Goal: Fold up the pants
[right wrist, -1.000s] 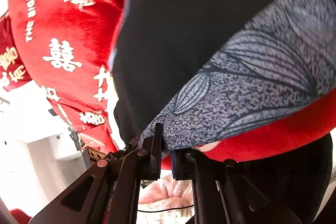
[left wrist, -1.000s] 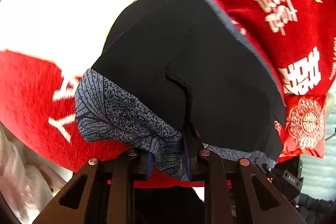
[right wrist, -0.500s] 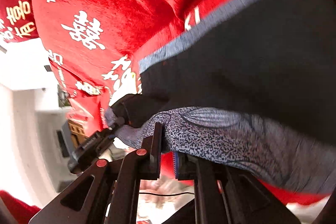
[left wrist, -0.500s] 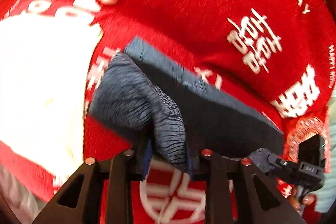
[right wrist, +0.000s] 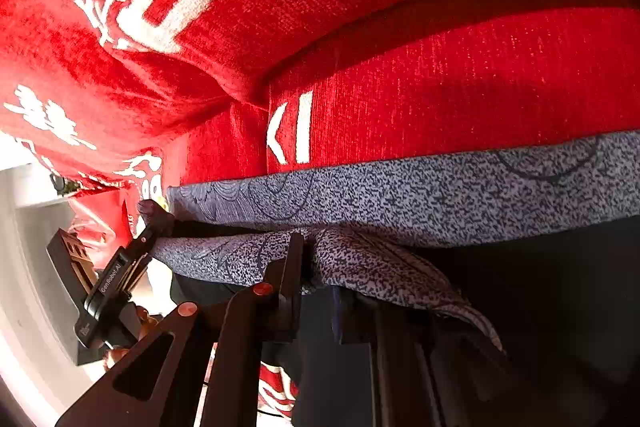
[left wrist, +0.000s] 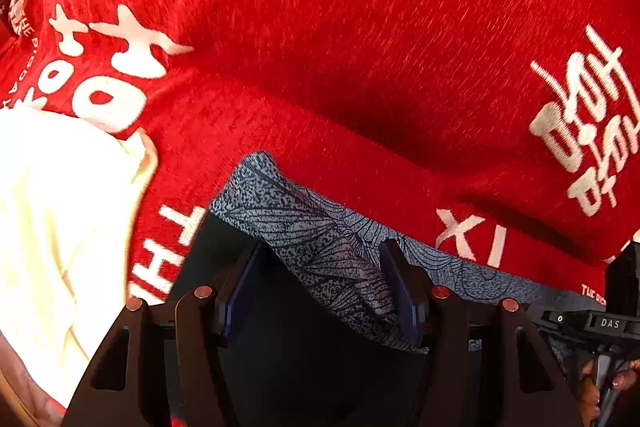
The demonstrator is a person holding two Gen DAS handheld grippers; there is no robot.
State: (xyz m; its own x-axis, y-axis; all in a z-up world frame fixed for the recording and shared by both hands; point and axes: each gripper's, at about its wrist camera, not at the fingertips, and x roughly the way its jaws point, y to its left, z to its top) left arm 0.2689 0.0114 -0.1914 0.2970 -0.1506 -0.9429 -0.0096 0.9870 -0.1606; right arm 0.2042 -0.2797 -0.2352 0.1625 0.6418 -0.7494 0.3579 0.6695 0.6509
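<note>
The pants are dark with a grey-blue patterned waistband [left wrist: 320, 227] and lie on a red cover [left wrist: 360, 47]. My left gripper [left wrist: 320, 267] points down over the waistband. Its jaws are opening and stand wide, with the band loose between them and the dark cloth [left wrist: 300, 347] below. In the right wrist view the waistband [right wrist: 440, 195] runs across, doubled over the dark part [right wrist: 540, 287]. My right gripper [right wrist: 316, 259] still has a fold of the band tucked in its narrow gap, and its jaws are starting to open. The fabric hides its right finger.
The red cover [right wrist: 440, 67] carries white characters and bulges into a cushion behind the pants. A cream cloth [left wrist: 52, 227] lies at the left. The right gripper's black body [left wrist: 592, 323] with a hand below it shows at the far right. White furniture [right wrist: 24, 227] stands beyond the cover's edge.
Both grippers carried the waistband across and lowered it onto the red cover, doubling the pants over. The left jaws have spread wide and let go of the band. The right jaws have parted slightly.
</note>
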